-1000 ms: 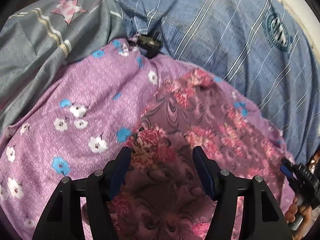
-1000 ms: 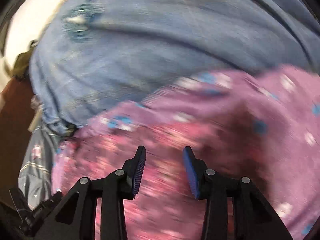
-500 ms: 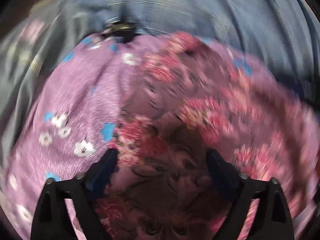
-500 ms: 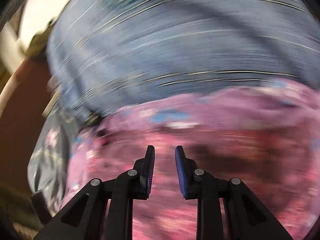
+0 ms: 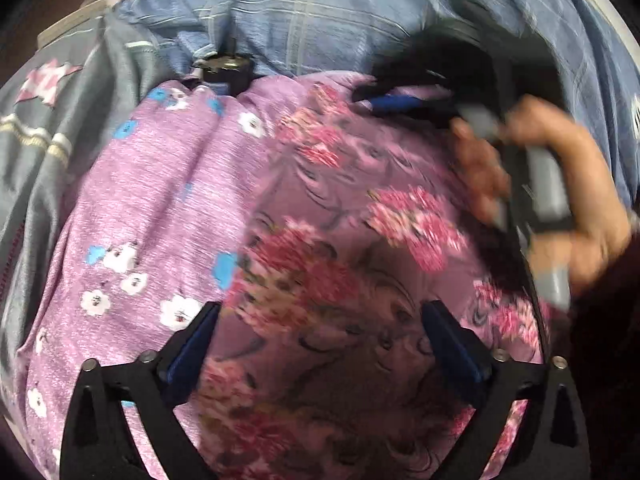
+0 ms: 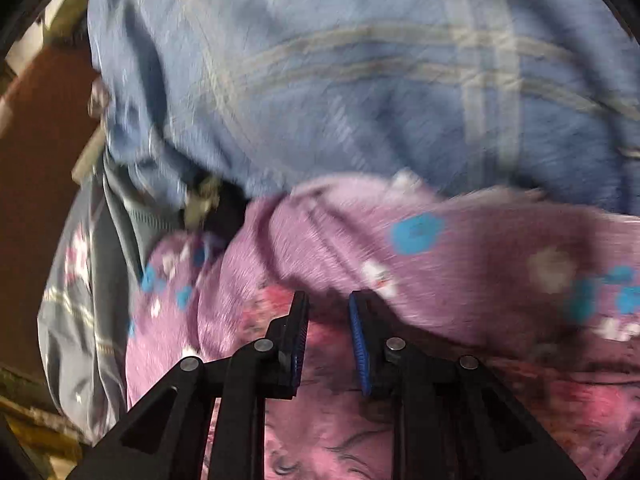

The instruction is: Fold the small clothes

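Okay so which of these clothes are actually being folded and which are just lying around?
In the job:
- purple floral cloth, under both grippers
- pink swirl-print cloth lying on it

Lying about:
- blue striped fabric behind
- grey star-print garment at the left

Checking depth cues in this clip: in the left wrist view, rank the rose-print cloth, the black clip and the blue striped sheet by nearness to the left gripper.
From the left gripper:
1. Rose-print cloth, directly under the fingers.
2. Black clip, ahead, upper left.
3. Blue striped sheet, beyond the clip, along the top.

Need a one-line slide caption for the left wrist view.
Open left tool over pink rose-print fabric on lilac floral cloth; right hand brings right tool to its far edge.
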{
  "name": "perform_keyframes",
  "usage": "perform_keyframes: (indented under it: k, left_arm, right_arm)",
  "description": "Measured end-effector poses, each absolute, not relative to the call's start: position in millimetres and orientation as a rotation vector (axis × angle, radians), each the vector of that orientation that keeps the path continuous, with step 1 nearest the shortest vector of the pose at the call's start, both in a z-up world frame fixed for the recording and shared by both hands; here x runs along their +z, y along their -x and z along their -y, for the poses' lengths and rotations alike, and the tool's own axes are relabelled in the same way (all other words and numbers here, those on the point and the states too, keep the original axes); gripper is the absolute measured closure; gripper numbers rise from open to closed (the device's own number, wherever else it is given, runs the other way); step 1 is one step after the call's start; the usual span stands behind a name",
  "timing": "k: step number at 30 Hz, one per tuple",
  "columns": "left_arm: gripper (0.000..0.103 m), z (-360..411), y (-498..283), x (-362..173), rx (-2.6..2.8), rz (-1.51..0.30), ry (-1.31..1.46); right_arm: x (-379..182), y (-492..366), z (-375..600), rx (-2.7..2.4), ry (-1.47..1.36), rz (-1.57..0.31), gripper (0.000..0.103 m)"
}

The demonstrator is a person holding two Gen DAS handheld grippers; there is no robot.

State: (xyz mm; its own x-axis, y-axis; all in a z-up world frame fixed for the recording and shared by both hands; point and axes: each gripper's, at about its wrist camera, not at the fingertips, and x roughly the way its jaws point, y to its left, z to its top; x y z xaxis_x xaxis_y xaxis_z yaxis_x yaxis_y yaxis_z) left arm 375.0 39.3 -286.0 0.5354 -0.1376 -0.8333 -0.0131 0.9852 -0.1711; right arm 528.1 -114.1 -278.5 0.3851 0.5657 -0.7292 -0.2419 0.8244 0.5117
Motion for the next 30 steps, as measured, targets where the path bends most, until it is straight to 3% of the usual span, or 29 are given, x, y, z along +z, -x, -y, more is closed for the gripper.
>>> perform_keyframes:
  k: [6, 9, 14, 16, 23, 26, 30]
  left_arm:
    - [0.009, -44.0, -368.3, -268.2, 0.054, -0.922, 0.092]
    - [0.01, -42.9, -365.5, -272.2, 0.107, -0.959, 0.09]
    - [0.007, -42.1, -375.3, -285.5, 0.142, -0.996, 0.114]
    - [0.008, -42.7, -378.3, -283.5, 0.143, -1.001, 0.123]
    - [0.011, -45.6, -374.1, -266.0, 0.157, -0.918, 0.121]
    - [0.011, -36.6, -378.0, -278.9, 0.15, -0.984, 0.079]
    - [0.011, -37.4, -378.5, -277.4, 0.15, -0.994, 0.089]
  right_arm:
    - [-233.9, -460.7, 226.0, 0.427, -0.355, -0.918, 0.078]
    - [-222.9, -420.5, 288.1, 0.298, -0.362, -0.887, 0.071]
    - [-257.1, -378.6, 373.0, 0.071, -0.409, -0.983, 0.067]
    - [-280.4, -362.6, 396.6, 0.02, -0.468, -1.024, 0.072]
    - [-246.0, -310.6, 391.7, 0.095, -0.498, -0.824, 0.068]
    - [-250.6, -297.5, 373.7, 0.194, -0.537, -0.856, 0.063]
    - [-282.3, -291.9, 343.6, 0.202, -0.446, -0.979, 0.065]
